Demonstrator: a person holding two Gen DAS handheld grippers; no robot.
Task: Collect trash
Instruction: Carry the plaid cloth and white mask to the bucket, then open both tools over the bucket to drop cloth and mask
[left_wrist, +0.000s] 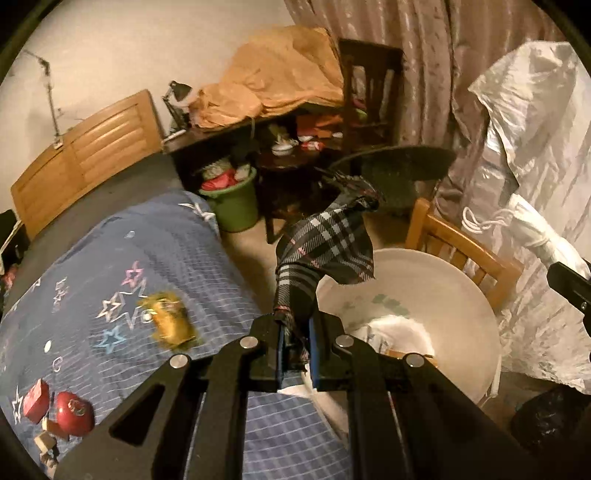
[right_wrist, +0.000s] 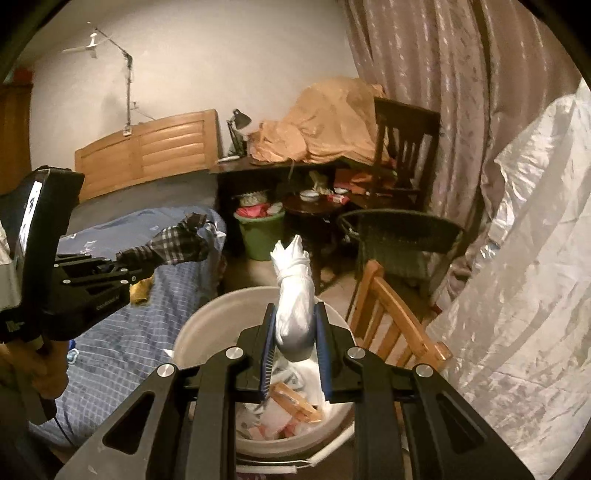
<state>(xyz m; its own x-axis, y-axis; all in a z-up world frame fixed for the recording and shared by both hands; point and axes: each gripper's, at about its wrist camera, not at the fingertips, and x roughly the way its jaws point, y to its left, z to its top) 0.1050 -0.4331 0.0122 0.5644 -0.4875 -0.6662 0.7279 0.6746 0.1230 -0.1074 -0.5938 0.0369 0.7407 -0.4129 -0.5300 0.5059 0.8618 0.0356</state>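
Two black two-finger grippers (left_wrist: 295, 347) (right_wrist: 295, 354), one white plastic bucket (right_wrist: 207, 314), one green plastic bucket (right_wrist: 258, 236), three chairs (right_wrist: 399, 321), two red apples (left_wrist: 74, 411).

Black angular left gripper (left_wrist: 295, 347), blue pads, silver round screws, right gripper (right_wrist: 295, 332) alike, bare hand (right_wrist: 33, 373)
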